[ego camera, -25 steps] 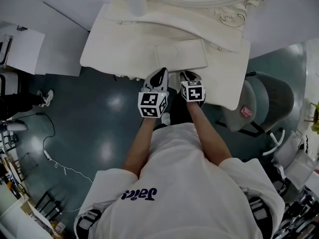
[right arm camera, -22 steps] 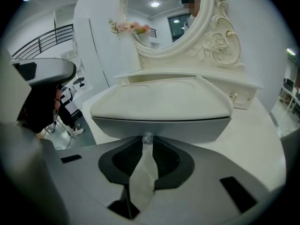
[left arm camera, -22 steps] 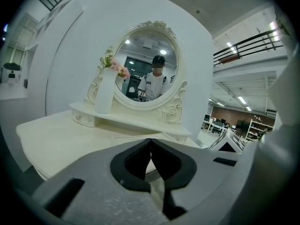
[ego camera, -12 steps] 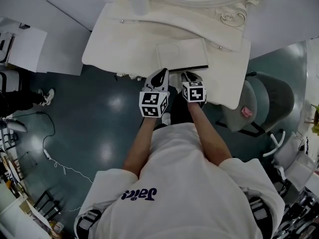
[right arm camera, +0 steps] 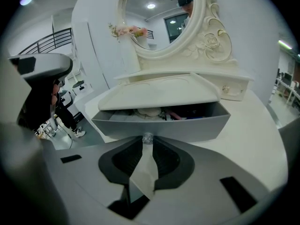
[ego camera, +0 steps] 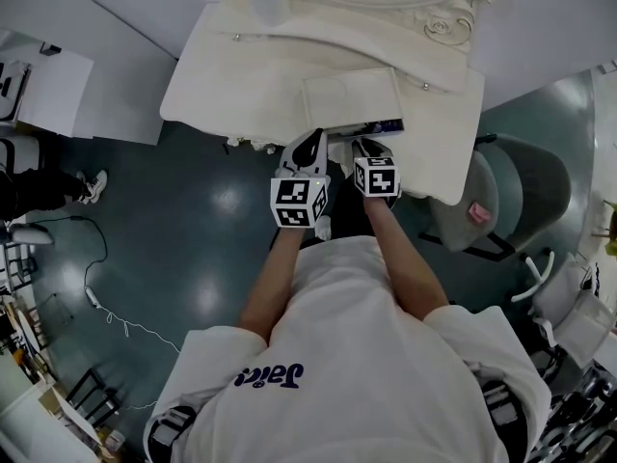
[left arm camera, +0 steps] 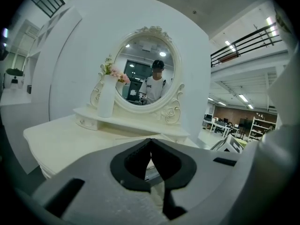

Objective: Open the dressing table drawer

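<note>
The cream dressing table (ego camera: 231, 90) has a centre drawer (ego camera: 352, 99) pulled partly out, and a dark slot (ego camera: 371, 126) under the top shows small items inside. In the right gripper view the grey drawer front (right arm camera: 187, 123) stands just ahead with its small clear knob (right arm camera: 147, 138). My right gripper (right arm camera: 147, 140) is shut on that knob; the head view shows this gripper (ego camera: 371, 152) at the drawer's front edge. My left gripper (ego camera: 310, 148) hovers beside it at the table's edge. In its own view the left gripper (left arm camera: 150, 143) has its tips touching and holds nothing.
An oval mirror (left arm camera: 143, 71) in a carved frame stands at the back of the table, with a white vase (left arm camera: 106, 97) of pink flowers to its left. A grey chair (ego camera: 511, 196) sits to the right of the table. A cable (ego camera: 106, 307) lies on the floor.
The drawer has slid out toward me: a closed front one second ago, then a thin dark gap, now a wider slot with contents showing. Both grippers stayed nearly in place.
</note>
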Motion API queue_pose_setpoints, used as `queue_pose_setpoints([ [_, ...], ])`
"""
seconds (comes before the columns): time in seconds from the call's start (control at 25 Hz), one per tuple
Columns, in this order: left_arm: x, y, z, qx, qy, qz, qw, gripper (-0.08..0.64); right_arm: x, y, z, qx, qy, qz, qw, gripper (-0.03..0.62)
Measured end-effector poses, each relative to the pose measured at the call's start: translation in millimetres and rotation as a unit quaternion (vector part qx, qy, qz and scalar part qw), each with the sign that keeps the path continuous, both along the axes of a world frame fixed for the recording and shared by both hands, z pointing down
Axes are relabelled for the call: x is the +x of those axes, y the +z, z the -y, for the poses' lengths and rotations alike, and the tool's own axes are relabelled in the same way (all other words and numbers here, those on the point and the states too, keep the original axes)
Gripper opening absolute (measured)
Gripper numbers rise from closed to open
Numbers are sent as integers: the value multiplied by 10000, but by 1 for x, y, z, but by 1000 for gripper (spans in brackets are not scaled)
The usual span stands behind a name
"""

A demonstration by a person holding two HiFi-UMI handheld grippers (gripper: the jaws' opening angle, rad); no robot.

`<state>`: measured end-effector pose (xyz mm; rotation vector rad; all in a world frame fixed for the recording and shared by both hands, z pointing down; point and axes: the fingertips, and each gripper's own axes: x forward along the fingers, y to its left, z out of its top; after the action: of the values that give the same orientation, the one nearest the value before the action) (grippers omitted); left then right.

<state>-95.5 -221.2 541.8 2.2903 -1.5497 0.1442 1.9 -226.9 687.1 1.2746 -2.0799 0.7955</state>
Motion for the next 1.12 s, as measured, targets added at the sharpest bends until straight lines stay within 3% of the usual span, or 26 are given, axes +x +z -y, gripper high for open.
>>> queue_pose_setpoints([
  [1.12,25,2,-40,10,365,76,9993,15,13,1,-47,51,92,29,9999,72],
])
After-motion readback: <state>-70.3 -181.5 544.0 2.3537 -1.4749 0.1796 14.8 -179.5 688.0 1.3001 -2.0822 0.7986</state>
